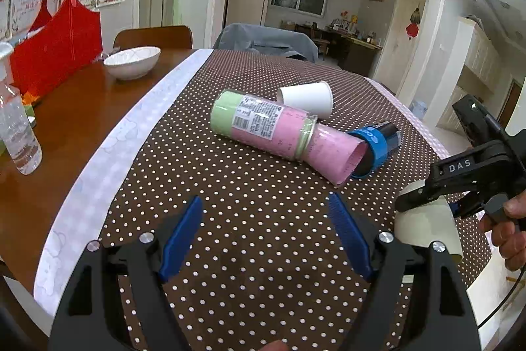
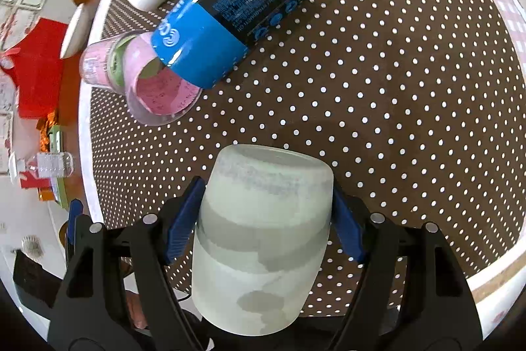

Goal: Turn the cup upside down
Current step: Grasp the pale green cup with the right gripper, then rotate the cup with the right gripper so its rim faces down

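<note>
A pale frosted cup (image 2: pixel 263 232) sits between the blue fingers of my right gripper (image 2: pixel 268 219), which is shut on it; its flat base points away from the camera toward the dotted cloth. The same cup shows in the left wrist view (image 1: pixel 424 226) at the right, held by the right gripper (image 1: pixel 427 199) just above the table. My left gripper (image 1: pixel 266 236) is open and empty over the brown dotted tablecloth (image 1: pixel 263 180), left of the held cup.
On the cloth lie a white paper cup (image 1: pixel 305 99), a pink and green tube (image 1: pixel 263 122) with a pink cup (image 1: pixel 335 153), and a black and blue can (image 2: pixel 236 12). A white bowl (image 1: pixel 131 61), red bag (image 1: pixel 56 51) and clear bottle (image 1: pixel 18 127) stand at left.
</note>
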Available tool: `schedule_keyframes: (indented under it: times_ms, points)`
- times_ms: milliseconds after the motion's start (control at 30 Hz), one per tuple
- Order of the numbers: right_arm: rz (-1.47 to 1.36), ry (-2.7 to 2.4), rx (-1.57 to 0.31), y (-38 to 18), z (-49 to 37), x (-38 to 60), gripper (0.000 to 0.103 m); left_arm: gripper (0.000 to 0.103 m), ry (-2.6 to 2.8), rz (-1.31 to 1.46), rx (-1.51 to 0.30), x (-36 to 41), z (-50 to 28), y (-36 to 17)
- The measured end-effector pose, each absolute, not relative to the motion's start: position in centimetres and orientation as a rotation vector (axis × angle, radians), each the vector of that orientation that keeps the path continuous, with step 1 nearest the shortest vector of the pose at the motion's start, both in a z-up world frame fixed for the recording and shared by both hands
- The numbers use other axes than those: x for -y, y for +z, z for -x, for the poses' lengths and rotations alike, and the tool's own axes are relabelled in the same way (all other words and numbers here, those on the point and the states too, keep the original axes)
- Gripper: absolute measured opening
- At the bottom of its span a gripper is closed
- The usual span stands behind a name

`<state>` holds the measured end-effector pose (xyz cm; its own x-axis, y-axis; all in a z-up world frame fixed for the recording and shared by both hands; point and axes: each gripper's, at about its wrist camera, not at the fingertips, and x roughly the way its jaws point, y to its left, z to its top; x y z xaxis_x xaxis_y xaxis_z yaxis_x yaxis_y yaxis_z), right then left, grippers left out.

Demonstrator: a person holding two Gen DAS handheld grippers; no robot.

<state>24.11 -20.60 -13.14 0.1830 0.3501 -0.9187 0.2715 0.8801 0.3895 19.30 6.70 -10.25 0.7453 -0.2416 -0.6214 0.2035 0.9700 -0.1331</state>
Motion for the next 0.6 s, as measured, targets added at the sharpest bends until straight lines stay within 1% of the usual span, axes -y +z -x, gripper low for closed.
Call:
schedule_keyframes:
  times_ms: [300,600]
  points:
    - [-0.514,0.173,-1.211,-10.4,-21.3,22.1,0.072,0.078,-0.196,0.017,-0.655,-4.6,-16.8,-8.6]
    - [-0.401,0.253,-0.965,-7.0,-18.2,22.0,0.071,0.078,-0.125,-0.014,-0.621,-3.3,-13.5,-7.4]
